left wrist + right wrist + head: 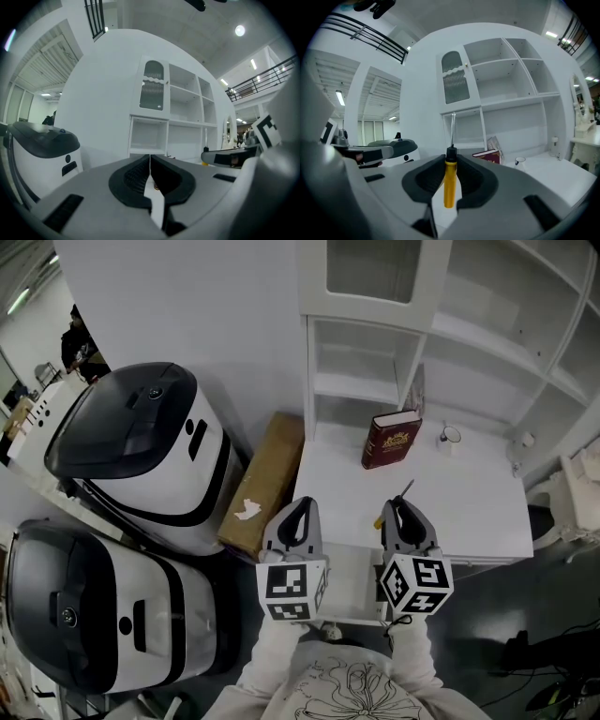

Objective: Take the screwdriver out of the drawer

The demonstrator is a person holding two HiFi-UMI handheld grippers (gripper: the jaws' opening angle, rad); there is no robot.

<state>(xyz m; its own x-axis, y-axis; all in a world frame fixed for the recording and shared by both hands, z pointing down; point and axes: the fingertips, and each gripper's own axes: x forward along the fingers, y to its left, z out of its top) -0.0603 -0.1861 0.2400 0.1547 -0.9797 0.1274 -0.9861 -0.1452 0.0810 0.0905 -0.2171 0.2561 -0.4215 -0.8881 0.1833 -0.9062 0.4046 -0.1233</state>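
Observation:
A screwdriver with a yellow handle and a thin metal shaft is clamped between the jaws of my right gripper, shaft pointing forward and up. From the head view, the right gripper hovers over the front edge of the white desk, and the screwdriver's shaft sticks out past the jaw tips. My left gripper is level with it at the left, its jaws shut with nothing in them. A white drawer stands pulled out between and below the two grippers; its inside is mostly hidden.
A dark red book leans on the desk by the white shelving unit, a small white cup to its right. A cardboard box stands left of the desk. Two large white-and-black machines fill the left.

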